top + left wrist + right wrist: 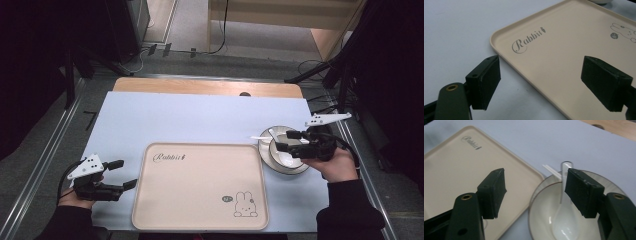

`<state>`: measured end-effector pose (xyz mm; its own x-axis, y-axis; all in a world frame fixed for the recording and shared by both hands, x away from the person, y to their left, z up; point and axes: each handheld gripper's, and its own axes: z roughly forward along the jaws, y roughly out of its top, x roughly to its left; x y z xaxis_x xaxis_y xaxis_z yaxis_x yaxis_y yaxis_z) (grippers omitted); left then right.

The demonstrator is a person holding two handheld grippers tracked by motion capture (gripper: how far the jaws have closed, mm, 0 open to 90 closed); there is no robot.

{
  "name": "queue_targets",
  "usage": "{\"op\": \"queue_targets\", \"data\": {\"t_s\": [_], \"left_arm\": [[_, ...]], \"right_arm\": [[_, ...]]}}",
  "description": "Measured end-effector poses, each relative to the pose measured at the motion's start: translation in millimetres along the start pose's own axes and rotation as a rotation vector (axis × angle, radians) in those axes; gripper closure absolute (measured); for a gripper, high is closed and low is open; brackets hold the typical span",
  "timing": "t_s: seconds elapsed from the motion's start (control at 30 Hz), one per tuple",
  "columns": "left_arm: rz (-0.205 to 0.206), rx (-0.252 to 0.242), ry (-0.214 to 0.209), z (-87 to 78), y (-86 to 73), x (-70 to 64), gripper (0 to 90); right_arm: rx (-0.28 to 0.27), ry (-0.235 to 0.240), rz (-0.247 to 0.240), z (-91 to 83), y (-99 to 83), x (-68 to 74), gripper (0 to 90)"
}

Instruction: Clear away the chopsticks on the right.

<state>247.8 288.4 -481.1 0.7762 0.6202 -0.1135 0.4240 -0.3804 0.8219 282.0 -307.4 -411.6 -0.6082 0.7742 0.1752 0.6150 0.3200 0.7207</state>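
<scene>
A beige tray [200, 185] printed with "Rabbit" and a bunny lies in the middle of the pale mat. Right of it a white bowl [289, 159] sits on a plate [264, 148], with a white spoon [273, 134] resting inside. My right gripper [284, 140] hovers open over the bowl; in the right gripper view the bowl [544, 220] and spoon [565, 220] show between the jaws, which hold nothing [536, 192]. My left gripper [126, 173] is open at the tray's left edge. The left gripper view has the tray rim [506, 60] running between its spread jaws [541, 82].
A thin white stick [259, 137] pokes out from the plate's far-left side toward the tray. The mat [200, 115] covers a wooden table whose far edge [207, 86] is bare. Cables and dark stands surround the table on the floor.
</scene>
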Motion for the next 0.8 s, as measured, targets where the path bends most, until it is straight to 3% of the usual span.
{"op": "queue_targets", "data": {"t_s": [0.23, 0.27, 0.3, 0.33, 0.37, 0.43, 0.47, 0.57, 0.67, 0.73, 0.8], "left_arm": [[-0.002, 0.000, 0.000, 0.1, 0.2, -0.1, 16.4], [-0.001, 0.003, 0.002, 0.1, 0.3, -0.3, 16.4], [0.000, 0.001, 0.000, 0.5, 0.4, -0.5, 16.4], [0.002, 0.002, -0.001, 0.5, 0.4, -0.6, 16.4], [0.002, 0.002, 0.000, 0.4, 0.6, -0.8, 16.4], [0.001, 0.000, -0.001, 0.1, 0.6, -1.2, 16.4], [0.001, -0.001, 0.000, 0.0, 0.5, -1.3, 16.4], [0.001, -0.002, 0.000, 0.1, 0.3, -1.1, 16.4], [-0.001, -0.003, -0.002, 0.2, 0.6, -0.8, 16.4], [0.001, -0.001, -0.002, 0.6, 0.7, -0.9, 16.4], [0.002, 0.001, -0.004, 0.6, 0.7, -1.0, 16.4]], "right_arm": [[-0.010, -0.027, 0.033, -0.9, 0.8, -22.0, 42.5], [-0.022, -0.012, 0.053, -0.6, 0.7, -29.4, 49.7], [-0.022, -0.012, 0.053, -0.6, 0.7, -29.4, 49.7], [-0.023, -0.038, 0.084, 0.5, -0.7, -37.6, 57.9], [-0.019, -0.064, 0.093, 1.1, -2.4, -41.2, 57.9], [-0.021, -0.095, 0.106, 2.7, -7.9, -50.8, 71.2], [-0.021, -0.095, 0.106, 2.7, -7.9, -50.8, 71.2], [-0.044, -0.142, 0.181, 3.5, -23.9, -74.2, 87.6], [-0.072, -0.160, 0.209, 5.0, -33.2, -86.9, 90.0], [-0.056, -0.185, 0.261, 11.7, -42.8, -101.7, 90.0], [-0.044, -0.187, 0.270, 14.7, -44.7, -105.2, 90.0]]}}
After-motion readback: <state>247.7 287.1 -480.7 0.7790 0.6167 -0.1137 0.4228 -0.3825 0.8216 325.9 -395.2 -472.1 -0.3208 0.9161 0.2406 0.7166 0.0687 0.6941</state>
